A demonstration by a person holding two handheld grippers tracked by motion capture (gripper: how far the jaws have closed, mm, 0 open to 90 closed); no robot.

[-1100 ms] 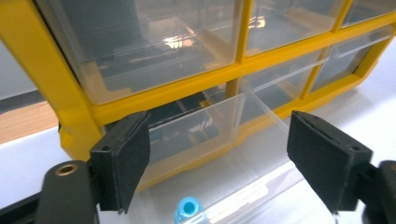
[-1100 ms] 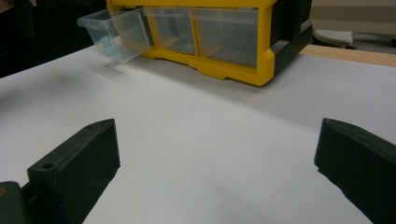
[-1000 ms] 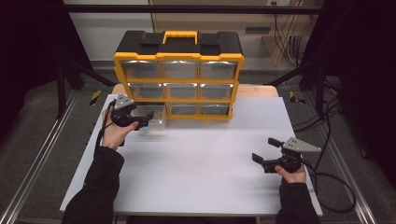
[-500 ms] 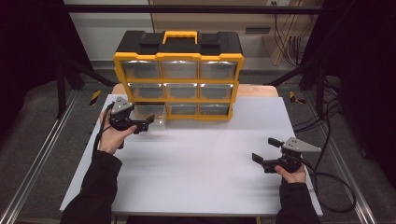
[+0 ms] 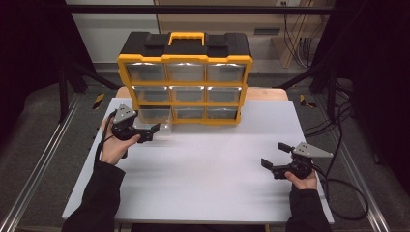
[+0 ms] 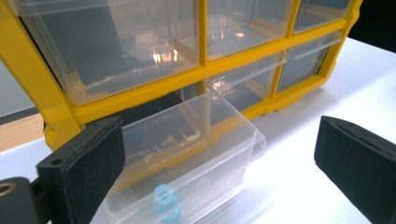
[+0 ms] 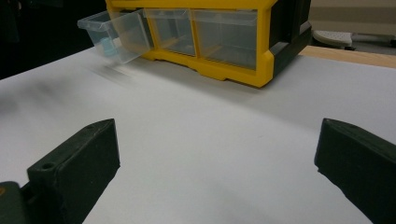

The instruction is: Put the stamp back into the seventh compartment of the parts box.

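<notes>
A yellow and black drawer cabinet [image 5: 186, 72] with clear drawers stands at the back of the white table [image 5: 203, 188]. Its bottom left drawer [image 5: 153, 117] is pulled out. In the left gripper view a small blue piece [image 6: 166, 205] lies inside that drawer [image 6: 196, 149]. My left gripper [image 5: 151, 131] sits just in front of the drawer. Its jaws have just been opening and now stand wide, one to each side of the drawer front [image 6: 219, 177], without touching it. My right gripper [image 5: 274, 155] rests open at the table's right with nothing between its jaws [image 7: 215, 177]. From there the pulled-out drawer [image 7: 116, 30] shows far off.
A black cable [image 5: 345, 193] loops off the table's right edge behind my right hand. Metal rails [image 5: 43, 159] run along both sides of the table. A strip of wooden tabletop [image 5: 266, 94] shows behind the white board, beside the cabinet.
The left gripper's jaws have spread apart, and the left hand has drawn slightly toward the person. The drawer stays pulled out. The right gripper has not moved.
</notes>
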